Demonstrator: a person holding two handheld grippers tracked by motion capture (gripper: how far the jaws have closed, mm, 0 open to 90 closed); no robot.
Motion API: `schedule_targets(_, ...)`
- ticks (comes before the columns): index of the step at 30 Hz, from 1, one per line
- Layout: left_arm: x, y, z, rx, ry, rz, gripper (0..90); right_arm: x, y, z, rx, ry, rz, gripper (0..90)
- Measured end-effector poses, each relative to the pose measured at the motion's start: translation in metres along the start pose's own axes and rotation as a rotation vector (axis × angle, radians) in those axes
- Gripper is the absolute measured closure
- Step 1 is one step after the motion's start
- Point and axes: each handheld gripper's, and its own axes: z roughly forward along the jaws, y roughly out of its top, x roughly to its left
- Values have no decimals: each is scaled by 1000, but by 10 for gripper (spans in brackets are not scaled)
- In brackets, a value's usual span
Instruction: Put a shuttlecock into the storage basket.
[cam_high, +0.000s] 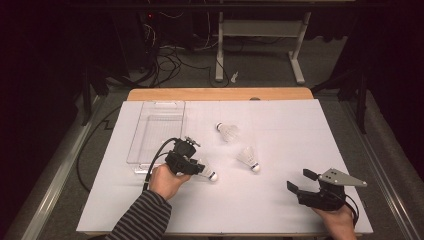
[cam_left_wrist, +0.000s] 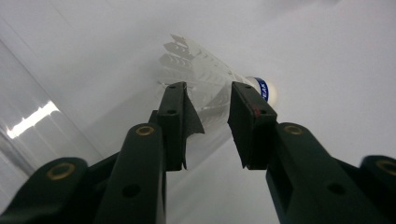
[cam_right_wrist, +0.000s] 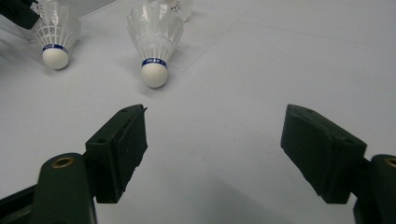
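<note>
Shuttlecocks, three in number, lay on the white desk (cam_high: 280, 200). The left claw (cam_high: 198, 167) stood over the nearest shuttlecock (cam_high: 206, 171), which lay on its side at about six o'clock from the clear tray (cam_high: 159, 131), cork pointing toward four o'clock. In the left gripper view the feather skirt of this shuttlecock (cam_left_wrist: 205, 79) sat between the two black jaws, which were narrowed about it; whether the pads already pressed the feathers could not be told, since a sliver of gap appeared on either side. The right claw (cam_high: 303, 181) rested near the desk's near edge at about four o'clock, its jaws spread wide and holding nothing.

To do the pick-up well, the left claw should probably have closed gently on the skirt close to the cork, where the feathers are stiffest, and lifted straight up before swinging toward the tray; a hard squeeze could crush the feathers.

Two further shuttlecocks lay at the desk's middle, the middle shuttlecock (cam_high: 248, 158) and the far shuttlecock (cam_high: 227, 132). The tray's walls were hard to trace against the white surface, and its contents, if any, could not be made out. The floor beyond the desk was dark.
</note>
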Motion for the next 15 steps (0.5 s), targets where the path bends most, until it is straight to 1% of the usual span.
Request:
schedule_targets(2, -1, -1, 1, 12, 1, 11, 696, 0, 0, 0, 0, 0, -1, 230)
schedule_targets(8, 0, -2, -1, 16, -4, 19, 739, 0, 0, 0, 0, 0, -3, 231)
schedule_targets(15, 0, -2, -4, 20, -18, 22, 830, 0, 0, 0, 0, -2, -5, 231)
